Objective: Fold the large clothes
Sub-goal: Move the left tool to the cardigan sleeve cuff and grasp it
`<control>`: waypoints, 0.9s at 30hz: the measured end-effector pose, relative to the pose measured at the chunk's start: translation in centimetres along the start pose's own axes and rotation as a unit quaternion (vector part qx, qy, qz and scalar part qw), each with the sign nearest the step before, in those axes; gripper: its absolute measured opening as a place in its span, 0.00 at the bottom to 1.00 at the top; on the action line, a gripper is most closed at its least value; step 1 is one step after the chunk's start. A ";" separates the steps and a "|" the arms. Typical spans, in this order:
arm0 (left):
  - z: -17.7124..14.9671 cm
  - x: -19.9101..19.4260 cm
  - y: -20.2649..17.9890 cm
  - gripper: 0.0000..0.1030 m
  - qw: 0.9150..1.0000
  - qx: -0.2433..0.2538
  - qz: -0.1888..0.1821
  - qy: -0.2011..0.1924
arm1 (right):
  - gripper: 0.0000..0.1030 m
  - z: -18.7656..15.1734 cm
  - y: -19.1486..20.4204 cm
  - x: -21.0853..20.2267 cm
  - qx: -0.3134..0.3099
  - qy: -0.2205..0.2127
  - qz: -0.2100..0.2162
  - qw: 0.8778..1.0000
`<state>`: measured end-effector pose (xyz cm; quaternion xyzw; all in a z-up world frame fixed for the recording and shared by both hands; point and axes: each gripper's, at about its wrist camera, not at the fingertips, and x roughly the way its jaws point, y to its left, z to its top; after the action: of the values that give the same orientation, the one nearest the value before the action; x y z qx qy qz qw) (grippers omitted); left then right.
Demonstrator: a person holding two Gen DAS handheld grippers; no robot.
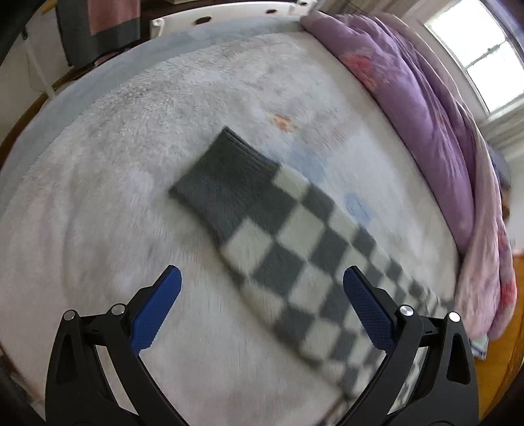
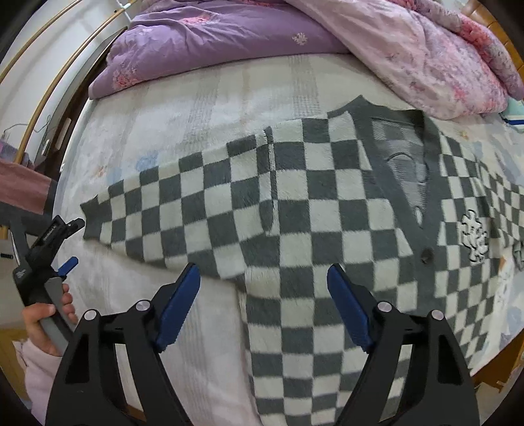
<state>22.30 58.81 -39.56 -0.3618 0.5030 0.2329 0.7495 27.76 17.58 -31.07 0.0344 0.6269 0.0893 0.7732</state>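
Observation:
A grey-and-white checkered cardigan (image 2: 327, 209) lies spread flat on the bed, front up, with a dark V-neck band and a button. Its left sleeve (image 1: 294, 249) stretches out across the bed and ends in a solid grey cuff (image 1: 226, 177). My left gripper (image 1: 262, 281) is open and empty, hovering just above the sleeve, short of the cuff. My right gripper (image 2: 263, 278) is open and empty over the cardigan's side near the armpit. The left gripper also shows in the right wrist view (image 2: 65, 252), held in a hand beside the cuff.
The bed is covered by a pale fleecy blanket (image 1: 131, 164). A purple and pink duvet (image 2: 294, 39) is bunched along the far edge of the bed. A window (image 1: 484, 59) is beyond it. A white bed frame (image 1: 229, 14) and hanging clothes (image 1: 98, 29) are at the far end.

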 end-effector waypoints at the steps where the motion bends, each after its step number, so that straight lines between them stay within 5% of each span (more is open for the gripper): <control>1: 0.3 0.8 0.4 0.96 1.000 -0.010 0.002 -0.002 | 0.74 0.3 0.1 0.5 -0.001 -0.001 0.001 1.000; 3: 1.3 3.5 1.6 0.86 0.999 -0.044 0.001 0.007 | 0.74 1.1 0.2 2.1 -0.010 -0.005 -0.002 1.000; 4: 1.6 4.3 1.9 0.58 0.999 -0.052 -0.005 0.010 | 0.74 1.3 0.2 2.7 -0.014 -0.006 -0.005 1.000; 6: 2.3 6.1 2.5 0.33 0.998 -0.064 0.014 0.022 | 0.74 1.8 0.0 4.1 -0.018 -0.005 -0.012 1.000; 8: 2.7 5.3 2.9 0.10 0.998 -0.066 0.010 -0.016 | 0.66 2.2 -0.6 5.5 -0.016 0.003 -0.005 1.000; 11: 2.7 3.3 1.5 0.10 0.999 -0.011 0.020 -0.046 | 0.57 2.8 -1.7 7.1 -0.012 0.001 0.025 1.000; 14: 1.9 0.2 -2.1 0.10 0.991 0.081 0.051 -0.091 | 0.43 3.4 -2.7 8.9 -0.010 -0.006 0.051 0.999; 17: 0.8 -4.2 -6.6 0.10 0.977 0.151 0.062 -0.141 | 0.20 3.5 -3.8 11.9 -0.010 0.021 0.063 0.998; 20: -0.4 -7.7 -10.7 0.10 0.957 0.214 0.084 -0.175 | 0.11 2.8 -5.2 14.6 0.032 0.048 0.104 0.993; 27: -7.2 -16.5 -22.9 0.10 0.912 0.330 0.029 -0.242 | 0.09 -0.7 -8.6 17.9 0.176 0.063 0.186 0.965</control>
<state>28.06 39.09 -18.98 -0.0120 0.3645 0.1554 0.9181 31.42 12.36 -49.87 0.2799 0.6626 0.1216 0.6839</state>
